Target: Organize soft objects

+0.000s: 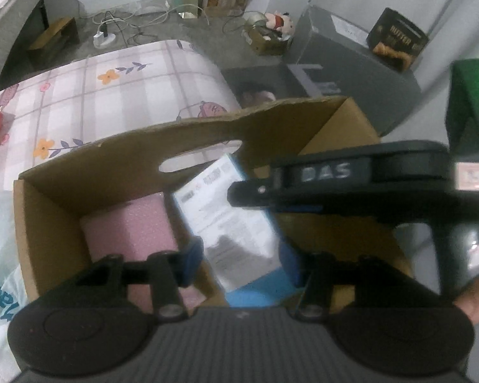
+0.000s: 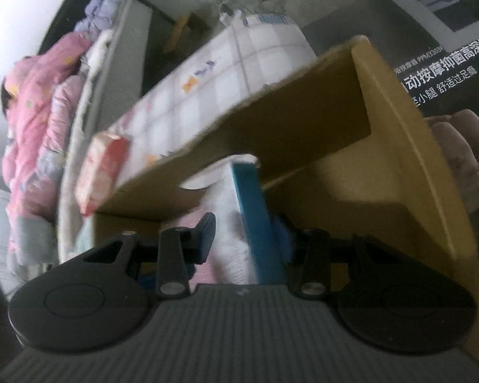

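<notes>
An open cardboard box (image 1: 89,178) with a hand-hole stands on the bed. Inside lie a pink soft pack (image 1: 131,226) and a blue-and-white tissue pack (image 1: 230,220). My left gripper (image 1: 238,263) hovers over the box with its jaws on both sides of the tissue pack. My right gripper (image 2: 247,239) also reaches into the box (image 2: 399,166), its jaws on both sides of the same tissue pack (image 2: 242,217). In the left wrist view the right gripper's body (image 1: 351,178) crosses above the box. A red-and-white soft pack (image 2: 102,172) lies on the bed beside the box.
The bed has a checked floral sheet (image 1: 111,95). A dark grey carton (image 1: 351,63) stands right of the box, with a folded pinkish cloth (image 2: 463,159) against it. Pink quilted clothing (image 2: 38,111) is piled at the far side. Boxes, cables and a plush toy (image 1: 277,22) lie on the floor.
</notes>
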Tool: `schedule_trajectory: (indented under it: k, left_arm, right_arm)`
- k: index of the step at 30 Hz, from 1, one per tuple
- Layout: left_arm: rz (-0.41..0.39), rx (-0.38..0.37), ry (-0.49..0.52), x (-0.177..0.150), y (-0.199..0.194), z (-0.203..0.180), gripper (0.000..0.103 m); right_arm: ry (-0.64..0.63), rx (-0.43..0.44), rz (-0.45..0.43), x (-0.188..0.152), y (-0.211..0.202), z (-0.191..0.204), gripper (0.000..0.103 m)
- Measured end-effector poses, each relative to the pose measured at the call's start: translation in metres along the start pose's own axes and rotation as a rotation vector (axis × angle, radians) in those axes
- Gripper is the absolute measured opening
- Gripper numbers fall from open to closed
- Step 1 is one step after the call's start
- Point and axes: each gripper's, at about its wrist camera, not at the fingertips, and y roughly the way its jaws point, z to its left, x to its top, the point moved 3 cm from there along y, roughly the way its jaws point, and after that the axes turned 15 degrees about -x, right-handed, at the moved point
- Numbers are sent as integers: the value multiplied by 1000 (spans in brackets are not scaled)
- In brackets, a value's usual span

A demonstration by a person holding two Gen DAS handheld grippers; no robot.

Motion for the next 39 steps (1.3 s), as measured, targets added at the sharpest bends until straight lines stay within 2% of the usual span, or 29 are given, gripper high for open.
schedule_trajectory:
  k: [3,9,15,20,24,30,32,34,36,39]
  left_arm:
    - [1,4,8,0,-4,-1,54]
    - [-40,10,31,1,-32,-5,56]
    - [-126,8,43,-2,-90,0,61]
    - [-198,6,53,-12,-144,9,67]
    - [-250,34,58,-33,-187,29,73]
    - [-321,121,15,-82,-249,83,83]
    - [-353,164,-12,-102,-271,107,87]
    - [-396,225,-41,-121,-290,129,93]
    - [-433,290,-79,-140,-307,152,98]
    - [-455,344,-141,-166,-324,185,98]
  right_arm:
    - [13,2,17,-1,10,-4,40]
    - [44,41,-20,-4,-4,-4,40]
    - [87,108,-79,-13,-37,0,40]
    - [132,152,-89,-33,-61,1,41]
    - [165,86,-71,-54,-59,1,43]
    - [244,-102,39,-80,-16,-11,48]
    - [254,-140,66,-86,-3,-13,49]
    - [252,-141,91,-92,9,-10,49]
    - [239,-127,73,-94,11,-4,54]
    - [226,-119,75,-96,13,5,55]
